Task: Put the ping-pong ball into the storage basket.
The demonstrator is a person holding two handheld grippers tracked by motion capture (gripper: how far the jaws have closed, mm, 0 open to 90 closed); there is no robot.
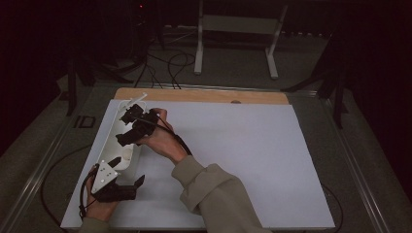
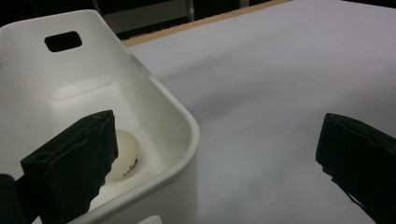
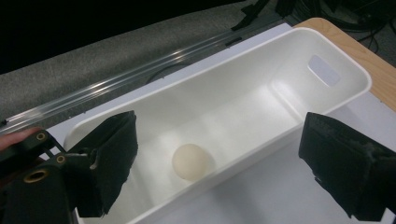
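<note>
Right gripper view: ball (image 3: 193, 161) in white bin (image 3: 261, 51), below gaping, empty right claw (image 3: 217, 163).

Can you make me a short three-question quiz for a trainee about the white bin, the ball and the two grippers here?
1. True or false: the ball lies inside the white bin.
2. The right gripper is: A) open, holding nothing; B) shut on the ball; C) shut on the bin's rim.
3. What does the left gripper straddle with its open jaws?

Key
1. True; it rests on the bin's floor.
2. A; its jaws stand wide apart above the bin.
3. The bin's rounded corner wall: one jaw is inside the bin near the ball, the other outside over the white table.
</note>
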